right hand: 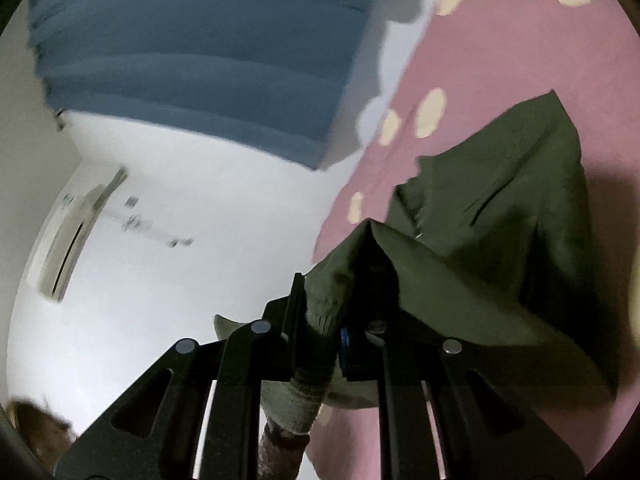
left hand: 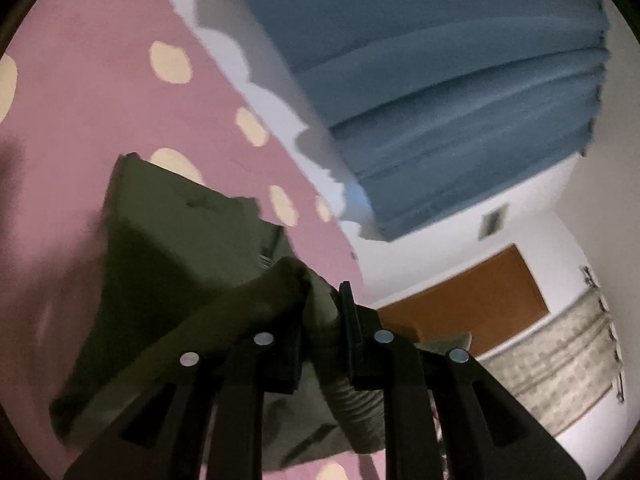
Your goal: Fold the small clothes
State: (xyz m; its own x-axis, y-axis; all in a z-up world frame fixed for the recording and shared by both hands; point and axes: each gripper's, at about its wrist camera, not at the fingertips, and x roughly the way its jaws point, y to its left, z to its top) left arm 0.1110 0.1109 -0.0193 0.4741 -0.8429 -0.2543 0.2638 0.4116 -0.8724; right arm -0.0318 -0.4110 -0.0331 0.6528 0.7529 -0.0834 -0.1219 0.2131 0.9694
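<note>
A ribbed hem of one olive-green garment (left hand: 192,248) is pinched between the pressed-together fingers of the left gripper (left hand: 322,332), bunched at 6 o'clock in the left wrist view; another ribbed edge of the same garment (right hand: 500,216) is clamped by the right gripper (right hand: 320,320). From both grips the cloth is seen running out toward 10 and 2 o'clock, lifted over a pink bedspread with cream dots (left hand: 100,92). The fold is judged barely begun: the edge is raised but not laid over, and no crease is visible. One garment and two grippers are counted; a blue curtain (left hand: 440,80) hangs beyond.
</note>
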